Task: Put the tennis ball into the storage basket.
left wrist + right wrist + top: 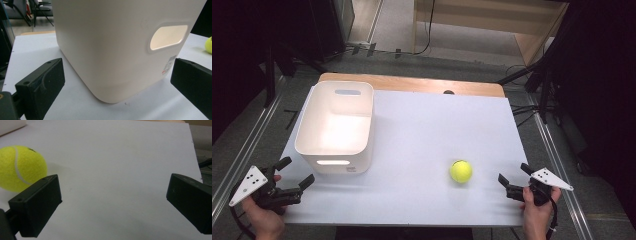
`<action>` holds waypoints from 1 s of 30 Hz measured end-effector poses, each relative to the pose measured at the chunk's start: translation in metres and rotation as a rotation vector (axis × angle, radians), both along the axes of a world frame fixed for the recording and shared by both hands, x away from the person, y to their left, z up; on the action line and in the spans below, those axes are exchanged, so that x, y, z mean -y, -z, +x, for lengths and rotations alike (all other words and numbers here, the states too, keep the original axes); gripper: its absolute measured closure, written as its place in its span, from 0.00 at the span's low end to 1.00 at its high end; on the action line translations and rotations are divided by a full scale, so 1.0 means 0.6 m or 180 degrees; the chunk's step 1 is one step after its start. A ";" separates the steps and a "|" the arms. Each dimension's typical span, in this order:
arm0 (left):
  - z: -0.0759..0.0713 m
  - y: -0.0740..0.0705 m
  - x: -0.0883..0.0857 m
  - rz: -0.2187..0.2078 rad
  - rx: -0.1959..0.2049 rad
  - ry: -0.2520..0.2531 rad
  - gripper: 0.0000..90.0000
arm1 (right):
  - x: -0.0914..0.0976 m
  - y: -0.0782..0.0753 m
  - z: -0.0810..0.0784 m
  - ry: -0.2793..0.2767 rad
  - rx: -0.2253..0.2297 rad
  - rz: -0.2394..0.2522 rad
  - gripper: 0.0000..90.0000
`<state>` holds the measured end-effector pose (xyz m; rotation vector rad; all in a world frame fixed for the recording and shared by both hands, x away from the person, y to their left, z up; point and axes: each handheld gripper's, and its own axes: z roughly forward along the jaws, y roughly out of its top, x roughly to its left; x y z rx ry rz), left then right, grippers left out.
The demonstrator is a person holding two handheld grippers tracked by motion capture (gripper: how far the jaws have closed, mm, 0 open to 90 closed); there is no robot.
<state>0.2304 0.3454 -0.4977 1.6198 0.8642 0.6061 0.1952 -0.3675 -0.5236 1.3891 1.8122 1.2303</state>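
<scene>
**Ball loose on the table, both grippers wide**

Tennis ball point(461, 171) sits on the white table point(422, 130), well apart from the white bin point(336, 127) at the left. The right gripper point(514, 181) rests near the table's right edge, just beside the ball, jaws spread and empty. In the right gripper view the ball point(21, 167) lies beyond the left jaw. The left gripper point(295, 173) faces the bin's near wall point(112, 50), jaws released, grasping nothing.

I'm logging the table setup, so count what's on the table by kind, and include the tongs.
Tennis ball: 1
White bin: 1
Tongs: 2, the left tongs and the right tongs, both open and holding nothing
Total: 4
</scene>
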 end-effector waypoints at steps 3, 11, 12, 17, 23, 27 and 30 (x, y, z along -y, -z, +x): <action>0.000 0.000 0.000 -0.0011 0.0001 -0.0002 0.00 | 0.000 0.000 0.000 -0.0002 -0.0019 0.0024 0.00; -0.001 0.000 0.000 -0.0009 0.0000 0.0003 0.00 | -0.005 -0.002 0.000 0.0032 -0.0075 -0.0086 0.00; -0.001 0.000 0.000 -0.0013 0.0001 0.0004 0.00 | -0.004 -0.003 0.000 0.0022 -0.0070 -0.0076 0.00; -0.001 0.000 0.000 -0.0009 0.0000 0.0004 0.00 | -0.001 -0.008 -0.002 -0.0028 -0.0092 -0.0023 0.00; -0.001 0.000 0.000 -0.0015 0.0001 -0.0003 0.00 | -0.005 -0.017 -0.002 -0.0204 -0.0158 -0.0012 0.00; -0.001 0.000 0.000 -0.0010 0.0002 0.0002 0.00 | -0.015 -0.034 -0.003 -0.0348 -0.0145 -0.0147 0.00; -0.001 0.000 0.000 -0.0013 0.0001 0.0000 0.00 | -0.021 -0.045 -0.001 -0.0451 -0.0123 -0.0178 0.00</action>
